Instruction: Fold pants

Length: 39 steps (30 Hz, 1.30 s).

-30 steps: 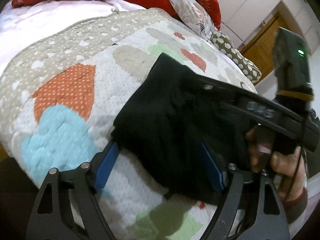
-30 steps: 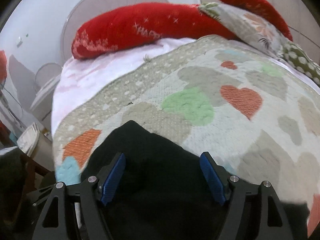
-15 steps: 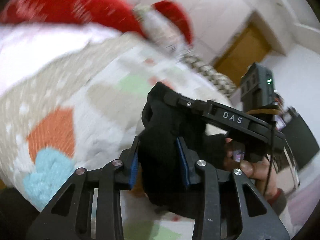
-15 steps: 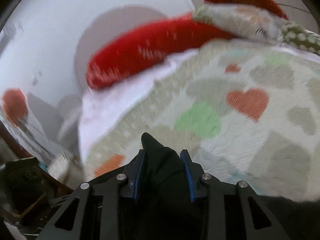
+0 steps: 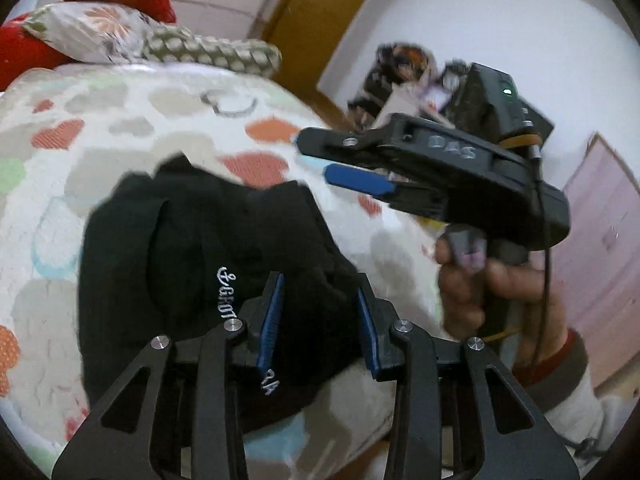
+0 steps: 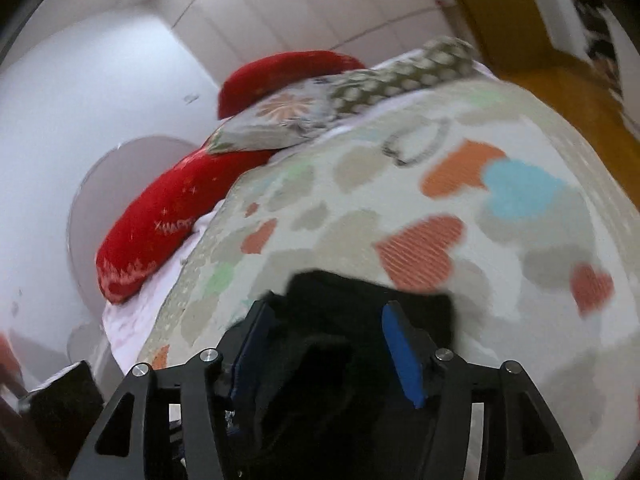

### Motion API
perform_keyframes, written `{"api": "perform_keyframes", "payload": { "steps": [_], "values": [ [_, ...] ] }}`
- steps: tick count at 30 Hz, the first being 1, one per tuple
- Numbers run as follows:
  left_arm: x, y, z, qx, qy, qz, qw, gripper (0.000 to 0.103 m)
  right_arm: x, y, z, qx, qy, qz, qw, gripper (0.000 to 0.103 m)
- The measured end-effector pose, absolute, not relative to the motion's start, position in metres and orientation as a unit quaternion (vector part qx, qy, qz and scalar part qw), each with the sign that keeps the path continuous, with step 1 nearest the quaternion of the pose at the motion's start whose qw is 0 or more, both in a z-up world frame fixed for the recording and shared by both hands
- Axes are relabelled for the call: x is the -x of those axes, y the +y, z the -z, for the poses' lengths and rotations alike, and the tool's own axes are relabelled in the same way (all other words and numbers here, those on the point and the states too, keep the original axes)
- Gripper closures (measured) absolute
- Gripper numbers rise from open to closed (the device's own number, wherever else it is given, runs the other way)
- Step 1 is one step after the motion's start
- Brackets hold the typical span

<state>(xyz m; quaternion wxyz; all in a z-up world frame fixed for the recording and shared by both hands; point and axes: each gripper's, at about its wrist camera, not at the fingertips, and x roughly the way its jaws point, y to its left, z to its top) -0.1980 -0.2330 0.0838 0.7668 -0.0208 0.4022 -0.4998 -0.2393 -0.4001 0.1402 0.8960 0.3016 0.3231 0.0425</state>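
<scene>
The black pants (image 5: 192, 264) lie folded in a bundle on the heart-patterned quilt (image 5: 132, 128), with white lettering near my left fingers. My left gripper (image 5: 320, 316) is part open, its blue pads on either side of a fold of the pants' near edge. My right gripper (image 5: 360, 180) shows in the left wrist view, open and lifted clear above the quilt to the right of the pants. In the right wrist view the right gripper (image 6: 328, 344) is open with the pants (image 6: 360, 320) below and between its fingers.
Red pillows (image 6: 160, 224) and patterned cushions (image 5: 168, 44) lie at the head of the bed. A wooden door (image 5: 320, 12) and a cluttered shelf (image 5: 404, 76) stand beyond the bed's far side. The bed's edge (image 5: 360, 412) runs close under my left gripper.
Both grippers were shut on the pants half a second ago and have opened. The right gripper has lifted off to the right. The pants now rest on the quilt.
</scene>
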Motion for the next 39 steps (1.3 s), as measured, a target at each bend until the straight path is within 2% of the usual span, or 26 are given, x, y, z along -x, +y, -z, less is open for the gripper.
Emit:
{"api": "perform_keyframes", "payload": {
  "steps": [1, 2, 3, 5, 6, 9, 15, 16, 17, 20, 22, 25, 27, 28, 29, 31, 34, 39],
  "values": [
    [0.199, -0.229, -0.087, 0.018, 0.398, 0.502, 0.768, 0.069, 0.244, -0.404, -0.135, -0.316, 0.324, -0.044, 0.890, 0.034],
    [0.200, -0.222, -0.093, 0.019, 0.389, 0.509, 0.768, 0.069, 0.247, -0.405, -0.132, -0.328, 0.323, -0.048, 0.886, 0.030],
    [0.202, -0.214, -0.100, 0.018, 0.381, 0.514, 0.769, 0.064, 0.249, -0.408, -0.128, -0.337, 0.322, -0.055, 0.883, 0.030],
    [0.205, -0.195, -0.114, 0.010, 0.359, 0.507, 0.783, 0.044, 0.253, -0.406, -0.120, -0.358, 0.329, -0.071, 0.871, 0.028],
    [0.206, -0.184, -0.120, 0.008, 0.344, 0.500, 0.795, 0.032, 0.255, -0.404, -0.116, -0.367, 0.332, -0.080, 0.865, 0.028],
    [0.206, -0.164, -0.122, -0.010, 0.327, 0.485, 0.811, 0.029, 0.253, -0.397, -0.100, -0.388, 0.341, -0.095, 0.851, 0.021],
    [0.181, -0.152, -0.083, -0.007, 0.373, 0.429, 0.823, 0.029, 0.241, -0.366, -0.089, -0.377, 0.357, -0.122, 0.846, 0.022],
    [0.181, -0.153, -0.077, -0.007, 0.383, 0.427, 0.819, 0.029, 0.238, -0.358, -0.091, -0.358, 0.361, -0.119, 0.853, 0.044],
    [0.179, -0.158, -0.068, -0.007, 0.396, 0.427, 0.813, 0.029, 0.234, -0.348, -0.095, -0.324, 0.368, -0.106, 0.865, 0.071],
    [0.185, -0.165, -0.067, -0.019, 0.396, 0.416, 0.818, 0.029, 0.229, -0.339, -0.111, -0.281, 0.357, -0.097, 0.885, 0.079],
    [0.188, -0.163, -0.082, -0.014, 0.376, 0.426, 0.823, 0.029, 0.235, -0.342, -0.136, -0.257, 0.327, -0.096, 0.904, 0.081],
    [0.189, -0.158, -0.101, 0.000, 0.344, 0.428, 0.836, 0.028, 0.251, -0.357, -0.173, -0.207, 0.286, -0.067, 0.933, 0.081],
    [0.185, -0.165, -0.100, 0.003, 0.349, 0.433, 0.831, 0.027, 0.247, -0.374, -0.163, -0.198, 0.324, -0.048, 0.924, 0.080],
    [0.182, -0.173, -0.092, -0.003, 0.364, 0.432, 0.825, 0.027, 0.243, -0.380, -0.152, -0.210, 0.340, -0.038, 0.916, 0.077],
    [0.181, -0.179, -0.087, -0.010, 0.375, 0.429, 0.822, 0.027, 0.237, -0.386, -0.131, -0.223, 0.368, -0.020, 0.903, 0.066],
    [0.179, -0.194, -0.071, -0.035, 0.399, 0.421, 0.814, 0.027, 0.233, -0.390, -0.098, -0.202, 0.428, 0.033, 0.880, 0.053],
    [0.180, -0.198, -0.066, -0.047, 0.407, 0.418, 0.811, 0.027, 0.255, -0.403, -0.101, -0.229, 0.402, 0.027, 0.886, 0.049],
    [0.166, -0.201, -0.086, -0.037, 0.381, 0.410, 0.828, 0.027, 0.269, -0.403, -0.145, -0.213, 0.345, 0.032, 0.914, 0.049]
  ]
}}
